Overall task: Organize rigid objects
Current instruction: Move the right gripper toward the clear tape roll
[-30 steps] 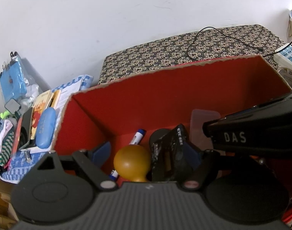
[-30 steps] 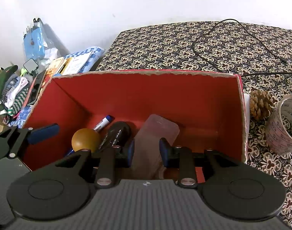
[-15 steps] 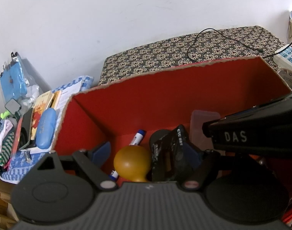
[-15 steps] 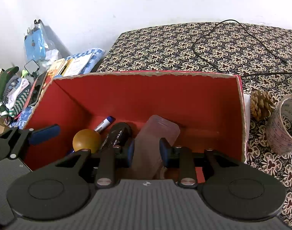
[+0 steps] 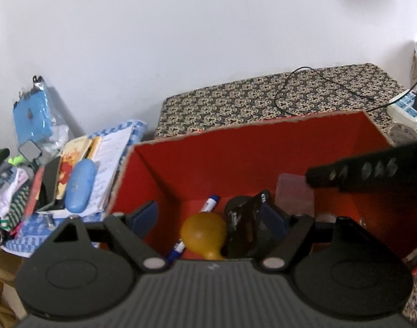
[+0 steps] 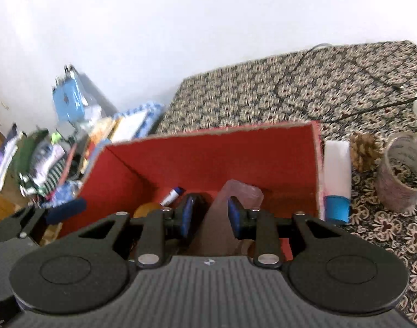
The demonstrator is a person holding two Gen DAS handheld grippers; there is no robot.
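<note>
The red box (image 6: 208, 161) sits on the patterned counter (image 6: 304, 87), holding ball (image 5: 203, 232), marker (image 5: 211, 202) and clear case (image 6: 235, 196). Your right gripper (image 6: 208, 216) and left gripper (image 5: 208, 218) both have jaws apart, empty; lifting carelessly, they could snag the cardboard rim.

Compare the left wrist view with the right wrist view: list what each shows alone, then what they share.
Left wrist only: a blue oval case on the side pile and a black gadget in the box. Right wrist only: a white and blue tube, a pine cone and a tape roll. Both: the red box, yellow ball and marker.
</note>
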